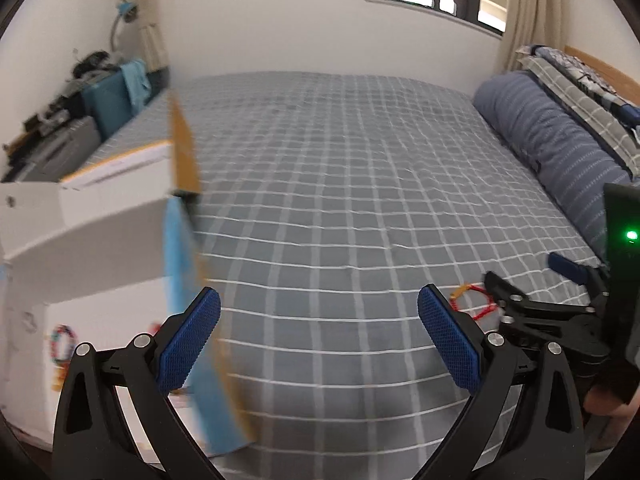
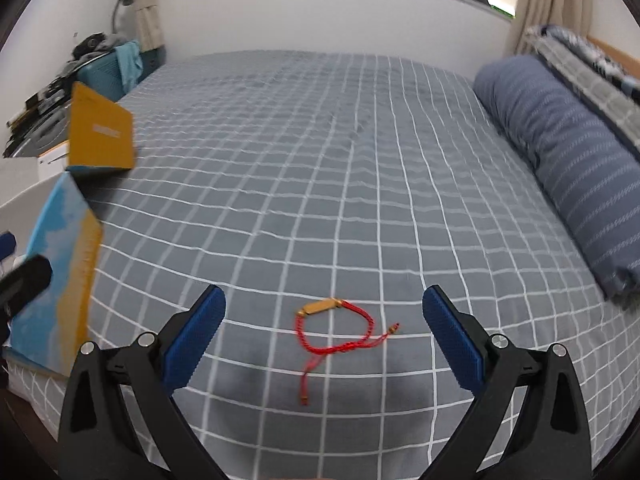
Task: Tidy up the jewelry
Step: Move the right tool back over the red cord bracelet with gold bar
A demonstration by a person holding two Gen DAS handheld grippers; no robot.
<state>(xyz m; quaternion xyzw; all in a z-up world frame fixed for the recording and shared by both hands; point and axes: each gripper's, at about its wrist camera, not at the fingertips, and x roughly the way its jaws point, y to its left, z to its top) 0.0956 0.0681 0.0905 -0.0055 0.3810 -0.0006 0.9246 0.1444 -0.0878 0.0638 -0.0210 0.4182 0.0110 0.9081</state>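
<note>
Red cord bracelet (image 2: 336,330) with gold bar lying flat on checked bed cover (image 2: 320,160), near front edge. Right gripper (image 2: 324,336) hovering over it, jaws wide apart, gripping nothing. Left gripper (image 1: 320,344) jaws apart, empty, beside open white box (image 1: 80,240) at bed's left edge; beaded bracelet (image 1: 62,342) sitting inside.

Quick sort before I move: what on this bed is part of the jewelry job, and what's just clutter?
Job:
- red cord bracelet with gold bar, lying on the bedspread between the open right gripper fingers
- open white box, beaded bracelet inside
- left gripper, open, empty

Clutter:
- rolled blue blanket
- desk lamp
- teal case
</note>
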